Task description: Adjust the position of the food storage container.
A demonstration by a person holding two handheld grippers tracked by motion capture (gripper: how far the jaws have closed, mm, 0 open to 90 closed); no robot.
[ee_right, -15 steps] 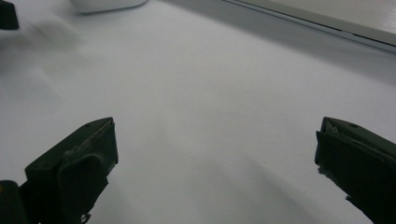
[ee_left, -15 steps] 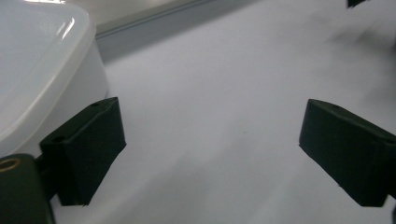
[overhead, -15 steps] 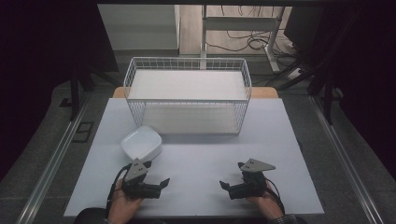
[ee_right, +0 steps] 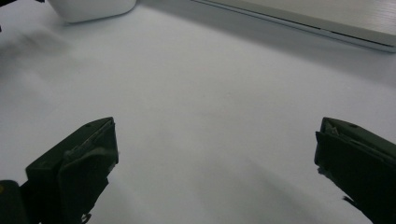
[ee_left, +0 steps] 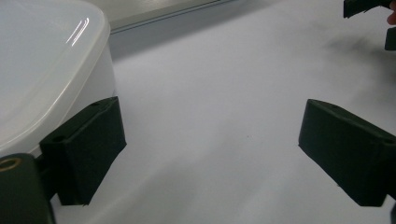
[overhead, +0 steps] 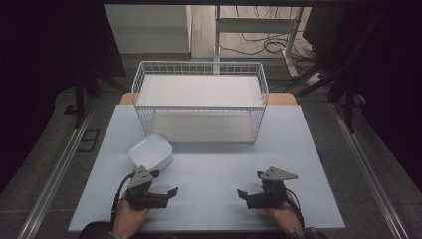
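Note:
A white rounded-square bowl (overhead: 151,152) sits upright on the white tabletop (overhead: 214,164), in front of the left corner of a white wire basket (overhead: 199,69). My left gripper (overhead: 165,182) rests low on the table just in front of the bowl, open, jaws pointing right. In the left gripper view the bowl (ee_left: 46,70) stands beside the left jaw, outside the gap of the gripper (ee_left: 212,149). My right gripper (overhead: 250,184) lies at the front right, open and holding nothing, jaws pointing left. The right gripper view shows the bowl (ee_right: 91,8) far off beyond the gripper (ee_right: 215,163).
The wire basket stands across the far half of the table, and its base edge (ee_right: 327,18) shows in the right gripper view. The other gripper's jaw tip (ee_left: 369,7) appears far off in the left gripper view. Dark floor and metal rails flank the table.

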